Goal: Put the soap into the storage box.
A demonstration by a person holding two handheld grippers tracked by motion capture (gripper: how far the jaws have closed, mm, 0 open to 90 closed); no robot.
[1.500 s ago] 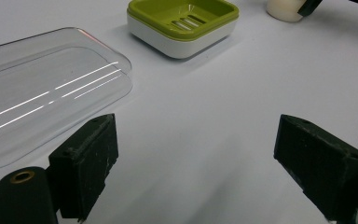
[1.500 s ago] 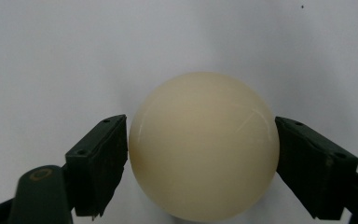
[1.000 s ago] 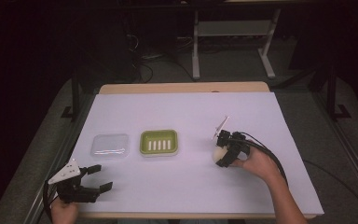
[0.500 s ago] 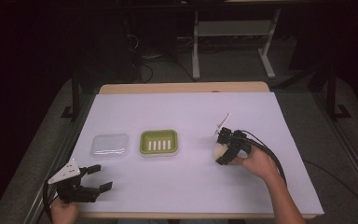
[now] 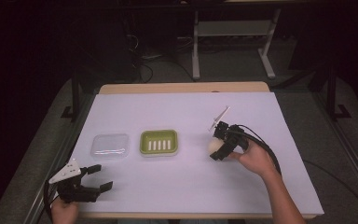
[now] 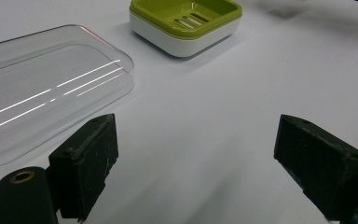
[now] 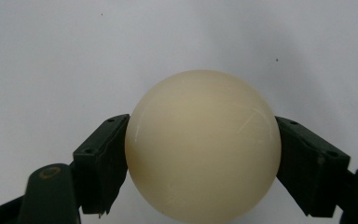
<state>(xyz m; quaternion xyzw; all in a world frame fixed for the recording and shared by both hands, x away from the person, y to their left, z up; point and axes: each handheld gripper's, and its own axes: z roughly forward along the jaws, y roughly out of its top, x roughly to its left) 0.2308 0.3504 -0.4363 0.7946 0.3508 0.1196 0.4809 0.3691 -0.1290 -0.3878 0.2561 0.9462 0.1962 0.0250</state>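
We see the right gripper (image 5: pixel 219 145) clamped on the cream ball (image 7: pixel 203 145), ball squarely between both jaws; left gripper (image 5: pixel 94 178) wide open, holding nothing.

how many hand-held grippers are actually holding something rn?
1. The right hand-held gripper is shut on the cream ball, to the right of the green soap dish. The left hand-held gripper is open near the front left corner, short of the clear lid.

The clear lid (image 6: pixel 42 88) is cut off at the left edge.
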